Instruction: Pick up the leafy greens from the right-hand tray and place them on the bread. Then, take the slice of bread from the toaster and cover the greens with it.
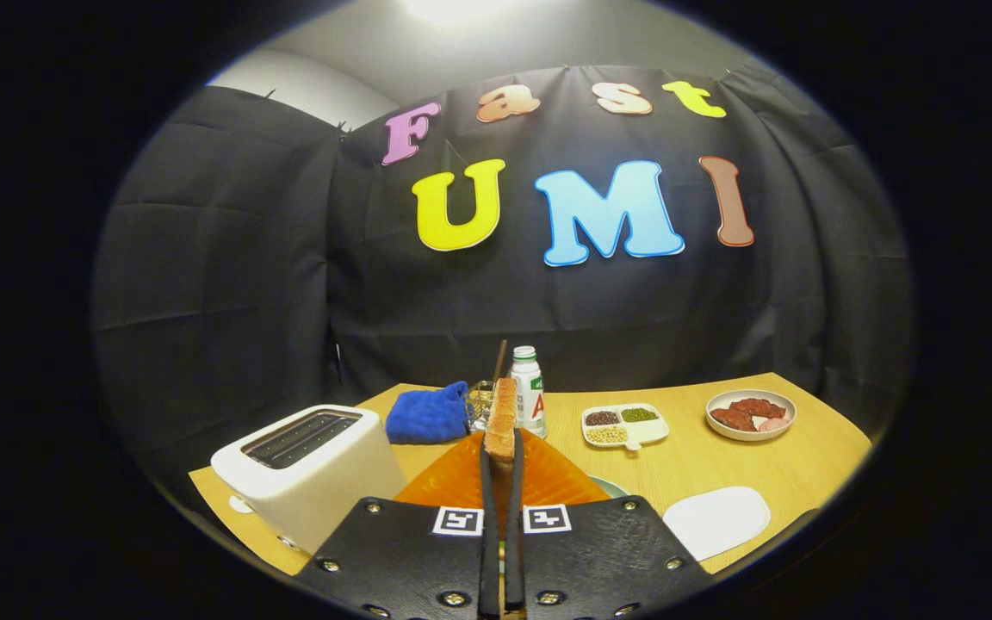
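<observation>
Tool (501, 482) fingers clamp an upright bread slice (502, 418) above the orange plate (548, 482), beside the white toaster (311, 469).

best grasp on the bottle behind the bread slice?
Judging from this view: the white bottle stands upright beyond the bread slice that the gripper is shut on. Take its straight body just below the green cap, coming in level from the right, where the table is open; a blue cloth crowds the left.
</observation>
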Demonstrator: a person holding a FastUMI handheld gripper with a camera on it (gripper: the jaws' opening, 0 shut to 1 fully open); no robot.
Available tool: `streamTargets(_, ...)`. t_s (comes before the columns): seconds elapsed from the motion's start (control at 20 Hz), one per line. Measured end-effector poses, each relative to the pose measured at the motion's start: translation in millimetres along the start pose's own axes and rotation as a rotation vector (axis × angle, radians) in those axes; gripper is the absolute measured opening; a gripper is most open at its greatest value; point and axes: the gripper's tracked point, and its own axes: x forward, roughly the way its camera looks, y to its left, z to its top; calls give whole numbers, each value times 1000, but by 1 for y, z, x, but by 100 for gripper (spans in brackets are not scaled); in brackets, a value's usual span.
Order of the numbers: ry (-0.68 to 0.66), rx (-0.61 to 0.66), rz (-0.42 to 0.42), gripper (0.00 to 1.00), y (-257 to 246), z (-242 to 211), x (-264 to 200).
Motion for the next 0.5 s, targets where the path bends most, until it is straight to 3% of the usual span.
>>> streamTargets(0.5,56,95,1,3,-11,-31,26)
